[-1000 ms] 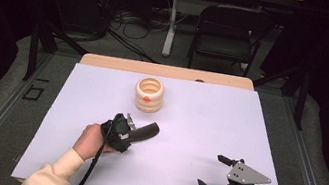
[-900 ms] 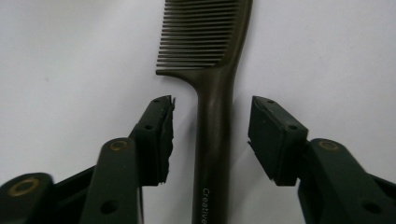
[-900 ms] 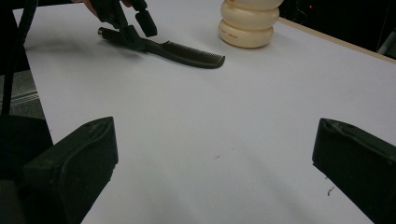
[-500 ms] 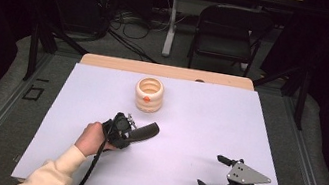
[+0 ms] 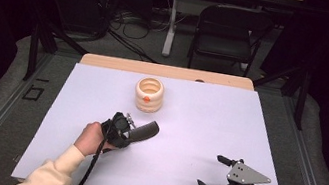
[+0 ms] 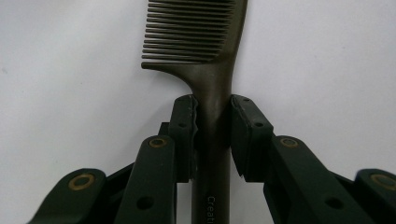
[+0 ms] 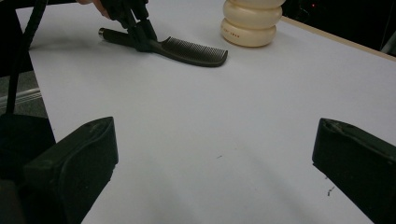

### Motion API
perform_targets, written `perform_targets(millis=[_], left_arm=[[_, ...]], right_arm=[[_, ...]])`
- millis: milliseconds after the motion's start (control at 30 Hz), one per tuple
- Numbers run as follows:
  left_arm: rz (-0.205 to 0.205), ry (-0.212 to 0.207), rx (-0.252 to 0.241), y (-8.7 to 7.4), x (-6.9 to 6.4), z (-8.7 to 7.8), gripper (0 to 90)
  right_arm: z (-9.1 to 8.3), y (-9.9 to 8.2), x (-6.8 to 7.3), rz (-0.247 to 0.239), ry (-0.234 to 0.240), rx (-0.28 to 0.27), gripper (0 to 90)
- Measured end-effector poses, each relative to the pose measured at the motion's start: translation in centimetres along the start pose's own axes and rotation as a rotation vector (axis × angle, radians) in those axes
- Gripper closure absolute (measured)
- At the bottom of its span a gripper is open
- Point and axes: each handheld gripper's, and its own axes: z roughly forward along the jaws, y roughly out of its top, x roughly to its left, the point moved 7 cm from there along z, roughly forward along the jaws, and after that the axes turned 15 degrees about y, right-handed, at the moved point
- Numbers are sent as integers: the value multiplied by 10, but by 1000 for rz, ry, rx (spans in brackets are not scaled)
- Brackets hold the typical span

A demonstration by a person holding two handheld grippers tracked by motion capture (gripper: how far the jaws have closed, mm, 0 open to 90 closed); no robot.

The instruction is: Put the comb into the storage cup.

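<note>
Lying flat, comb [image 5: 145,131], teeth end toward cup [image 5: 149,94], seemingly.

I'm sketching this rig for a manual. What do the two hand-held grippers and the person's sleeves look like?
Both are black. The left gripper has blocky pads on linkage arms with brass-coloured pivots, and a black cable trails from it. The right gripper carries a grey three-cornered plate with small holes. The left sleeve is cream-coloured.

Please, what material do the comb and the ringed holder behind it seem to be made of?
Comb: probably moulded plastic, dark brown, with a dull satin sheen, thin even teeth and small printed letters on the handle. Left gripper is clamped on that handle.
Holder: cream and smooth, with soft highlights on its rounded rings; likely plastic or glazed ceramic, I cannot tell which.
</note>
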Motion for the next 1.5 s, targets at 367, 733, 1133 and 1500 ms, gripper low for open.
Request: perform_targets(millis=[367, 733, 1133, 1500], left_arm=[[-8, 11, -57, -1, 2, -8, 720], [-37, -8, -111, -1, 4, -13, 720], [-54, -7, -157, -1, 7, -19, 720], [-75, -14, -194, -1, 7, -23, 721]], right_arm=[[0, 0, 0, -2, 0, -1, 0], [0, 0, 0, 1, -1, -2, 0], [0, 0, 0, -1, 0, 2, 0], [0, 0, 1, -3, 3, 4, 0]])
